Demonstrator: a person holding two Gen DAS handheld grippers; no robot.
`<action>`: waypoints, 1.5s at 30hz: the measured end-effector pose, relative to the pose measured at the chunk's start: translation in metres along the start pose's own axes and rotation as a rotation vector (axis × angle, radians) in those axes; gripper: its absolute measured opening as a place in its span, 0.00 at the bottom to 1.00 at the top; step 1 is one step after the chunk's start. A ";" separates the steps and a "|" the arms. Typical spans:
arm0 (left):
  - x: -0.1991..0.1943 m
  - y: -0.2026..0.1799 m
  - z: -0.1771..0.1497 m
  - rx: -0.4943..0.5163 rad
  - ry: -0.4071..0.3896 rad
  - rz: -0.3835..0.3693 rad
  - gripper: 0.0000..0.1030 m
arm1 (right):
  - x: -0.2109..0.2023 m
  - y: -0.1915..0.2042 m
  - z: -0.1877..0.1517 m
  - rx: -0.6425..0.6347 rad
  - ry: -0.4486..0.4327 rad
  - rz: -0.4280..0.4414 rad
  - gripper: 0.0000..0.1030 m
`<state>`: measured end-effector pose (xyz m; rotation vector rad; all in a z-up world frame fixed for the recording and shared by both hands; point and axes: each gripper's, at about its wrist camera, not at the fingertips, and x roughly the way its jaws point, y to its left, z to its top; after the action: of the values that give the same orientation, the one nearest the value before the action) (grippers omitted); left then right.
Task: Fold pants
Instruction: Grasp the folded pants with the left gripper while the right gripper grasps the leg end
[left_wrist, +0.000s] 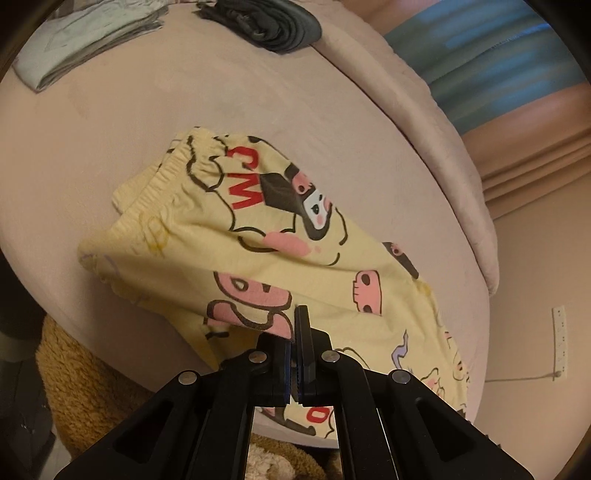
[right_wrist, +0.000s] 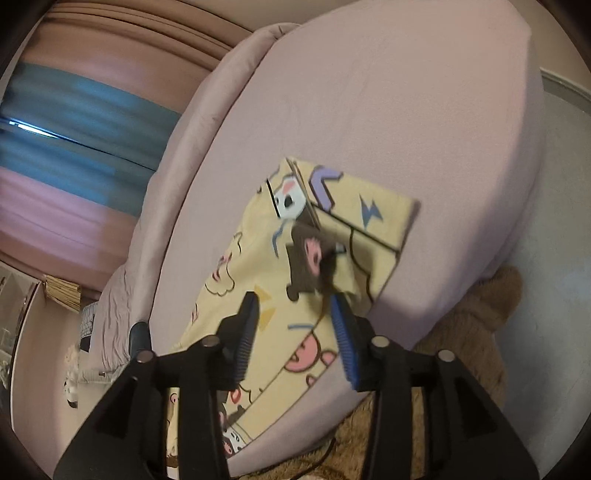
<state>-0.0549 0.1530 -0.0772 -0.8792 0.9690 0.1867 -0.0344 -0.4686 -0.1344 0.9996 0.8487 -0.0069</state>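
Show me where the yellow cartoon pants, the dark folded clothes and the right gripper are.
yellow cartoon pants (left_wrist: 207, 236): left wrist view, plain yellow fabric below the waistband.
dark folded clothes (left_wrist: 273, 26): left wrist view, middle of the pile.
right gripper (right_wrist: 295, 306): right wrist view, midway between its fingertips.

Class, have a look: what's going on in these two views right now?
A person is folding yellow cartoon-print pants on a pink bed, with a gripper in each hand. The left gripper is shut, pinching a fold of the fabric near the bed's edge. The right gripper is open over the leg end, gripping nothing. Two other folded garments lie farther back.
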 end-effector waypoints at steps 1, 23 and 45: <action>0.002 -0.001 -0.001 0.004 -0.001 0.008 0.00 | 0.002 -0.002 0.000 0.013 0.003 0.007 0.49; 0.017 0.016 0.000 -0.037 0.033 0.048 0.00 | -0.006 0.014 0.057 -0.072 -0.202 -0.053 0.06; 0.010 0.019 -0.008 -0.045 0.098 0.086 0.00 | -0.034 -0.019 0.046 -0.035 -0.123 -0.194 0.11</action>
<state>-0.0636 0.1566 -0.0979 -0.8948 1.0990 0.2410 -0.0357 -0.5255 -0.1151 0.8717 0.8270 -0.2164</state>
